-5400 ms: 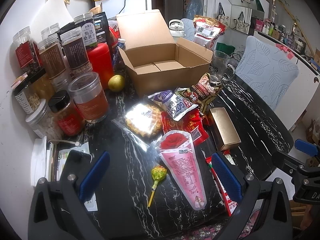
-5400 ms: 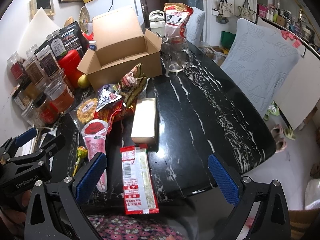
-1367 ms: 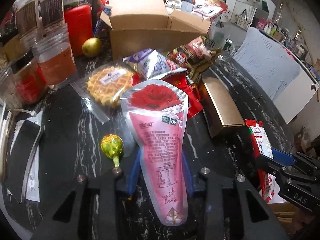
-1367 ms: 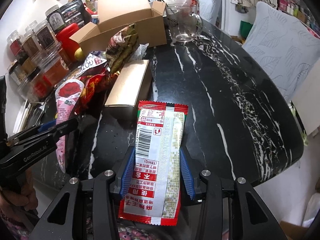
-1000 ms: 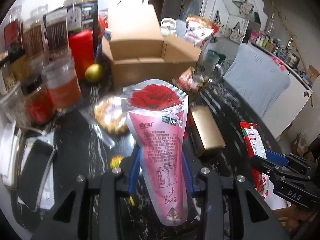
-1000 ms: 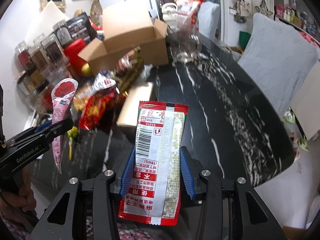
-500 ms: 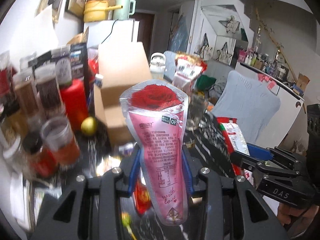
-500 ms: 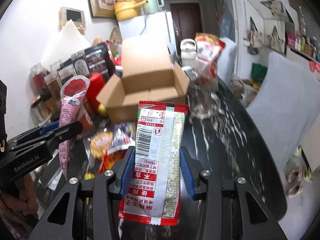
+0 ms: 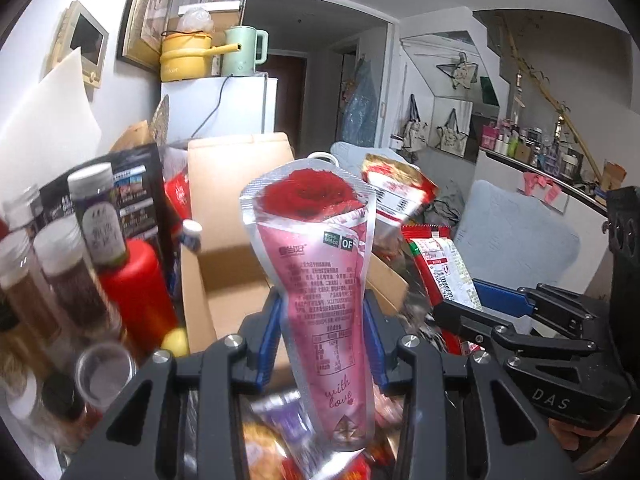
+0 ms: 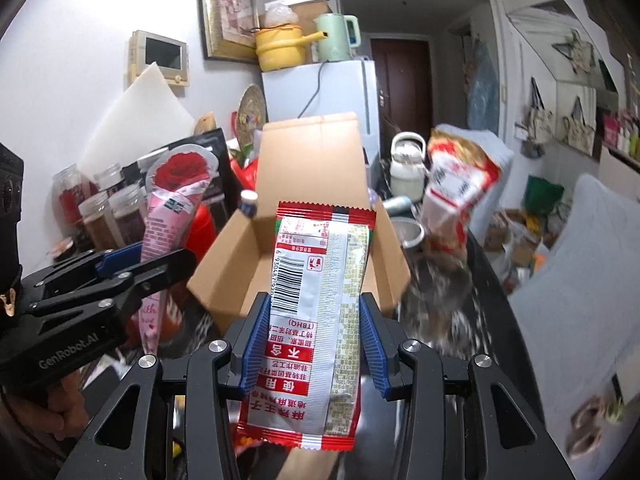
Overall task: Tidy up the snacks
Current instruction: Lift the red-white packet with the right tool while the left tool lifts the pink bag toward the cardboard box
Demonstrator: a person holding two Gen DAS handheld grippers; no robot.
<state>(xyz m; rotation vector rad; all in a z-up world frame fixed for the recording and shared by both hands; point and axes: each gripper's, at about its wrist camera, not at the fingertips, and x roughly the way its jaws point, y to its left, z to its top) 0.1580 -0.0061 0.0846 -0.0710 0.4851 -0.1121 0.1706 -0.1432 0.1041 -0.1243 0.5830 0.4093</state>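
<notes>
My left gripper [image 9: 322, 332] is shut on a pink cone-shaped pouch with a red rose print [image 9: 320, 280], held upright above the table. My right gripper [image 10: 316, 328] is shut on a flat red-and-white snack packet [image 10: 316, 312] with a barcode. Both are raised in front of an open brown cardboard box [image 10: 312, 216] [image 9: 228, 272], whose back flap stands up. In the left wrist view the right gripper [image 9: 500, 304] shows at the right with the red packet [image 9: 440, 264]. In the right wrist view the left gripper [image 10: 120, 268] shows at the left with the pink pouch [image 10: 172, 208].
Lidded jars [image 9: 68, 272] and a red container [image 9: 136, 288] crowd the table's left. Loose snack bags [image 9: 272, 440] lie below my grippers. A red-and-gold bag [image 10: 460, 184] and a white kettle [image 10: 408, 168] stand behind the box. A light blue chair [image 9: 516, 248] is at the right.
Both grippers have risen from the table and moved toward the cardboard box, each still holding its packet. The view has tilted up, so the box is nearer and the room's walls show.
</notes>
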